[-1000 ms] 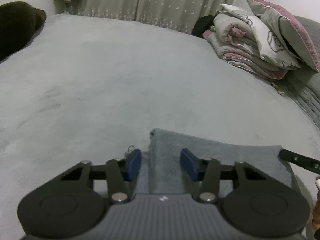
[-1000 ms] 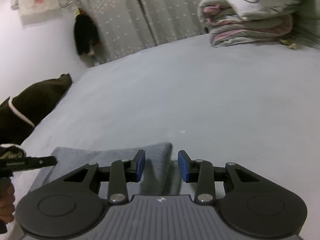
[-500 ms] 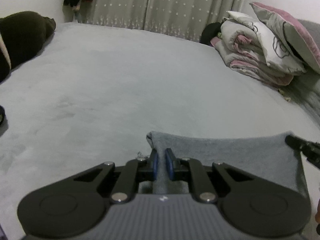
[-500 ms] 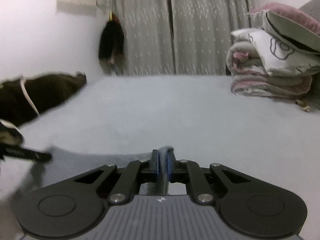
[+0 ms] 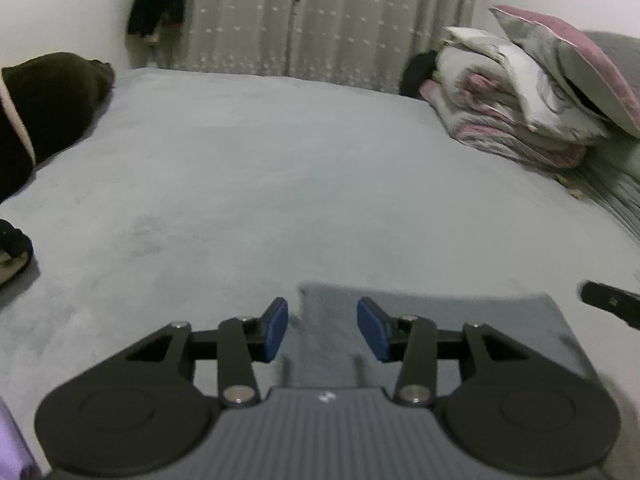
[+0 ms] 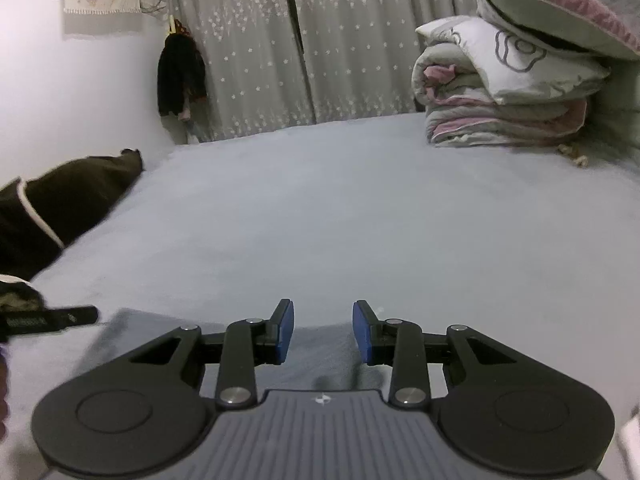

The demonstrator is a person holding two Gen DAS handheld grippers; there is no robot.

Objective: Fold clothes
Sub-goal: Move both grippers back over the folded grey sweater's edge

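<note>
The left gripper point(image 5: 322, 328) has just been opening, its blue pads apart above the near left corner of the folded grey cloth point(image 5: 432, 320), touching nothing. The right gripper point(image 6: 323, 330) has likewise just parted over the cloth's right corner. The cloth lies flat on the grey bedspread point(image 5: 300, 168), directly beneath both grippers.

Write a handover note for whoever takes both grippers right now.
Left gripper: open, jaws just opened, nothing pinched.
Right gripper: open, jaws just opened, nothing pinched.
Grey folded cloth lies flat on the bed, under both grippers.
Done: cloth released in a folded rectangle.
Left: whether it needs another fold I cannot tell; dark garment at the bed's left edge looks unfolded.
</note>
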